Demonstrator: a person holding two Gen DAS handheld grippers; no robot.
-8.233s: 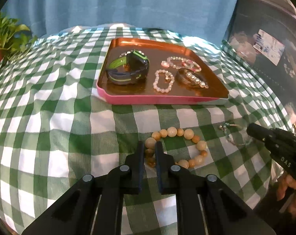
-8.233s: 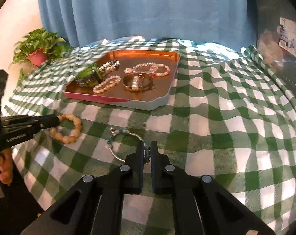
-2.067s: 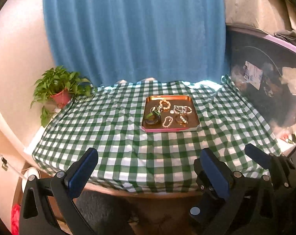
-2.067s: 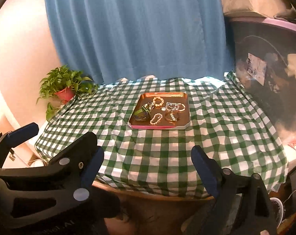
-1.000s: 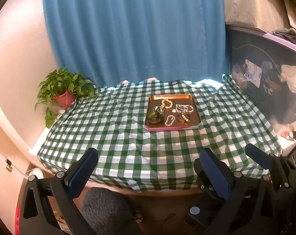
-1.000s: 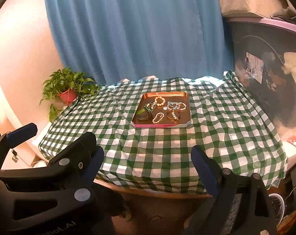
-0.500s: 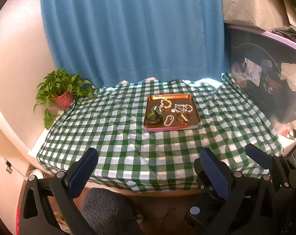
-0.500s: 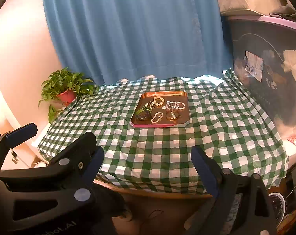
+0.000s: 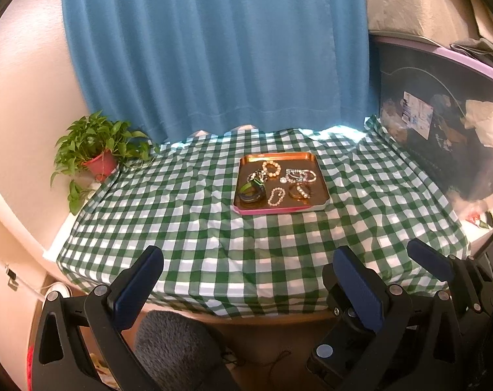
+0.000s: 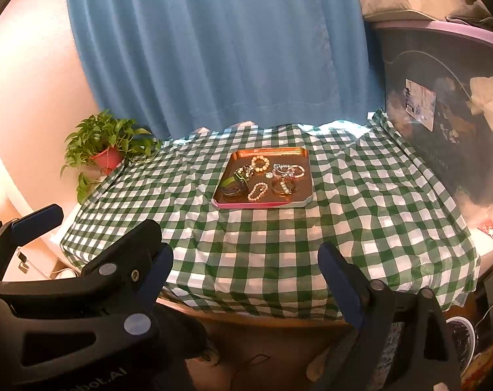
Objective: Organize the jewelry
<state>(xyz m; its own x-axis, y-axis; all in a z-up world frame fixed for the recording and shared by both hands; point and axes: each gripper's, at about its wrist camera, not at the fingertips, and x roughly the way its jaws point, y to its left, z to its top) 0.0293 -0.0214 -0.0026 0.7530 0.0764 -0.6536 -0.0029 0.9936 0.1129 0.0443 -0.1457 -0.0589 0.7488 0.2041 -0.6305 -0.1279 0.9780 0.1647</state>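
Observation:
A copper tray with a pink front rim [image 9: 280, 209] [image 10: 262, 204] sits on the green checked cloth, far from both grippers. It holds several bracelets: a tan bead bracelet [image 9: 271, 168] [image 10: 260, 163], a dark green-and-black band [image 9: 252, 191] [image 10: 233, 187], a small pearl bracelet [image 9: 276, 196] [image 10: 257, 191] and others. My left gripper [image 9: 249, 277] is wide open and empty, back beyond the table's front edge. My right gripper [image 10: 246, 267] is wide open and empty, also back from the table.
A potted green plant [image 9: 96, 150] [image 10: 106, 146] stands at the table's left back corner. A blue curtain [image 9: 213, 49] hangs behind. A dark cluttered bin [image 9: 442, 130] stands to the right. The table's front edge [image 10: 262, 317] lies just ahead of the fingers.
Since 8 s ago both grippers have let go, opened and pulled far back; the tan bracelet and the thin one now lie in the tray. Over the last second little has moved.

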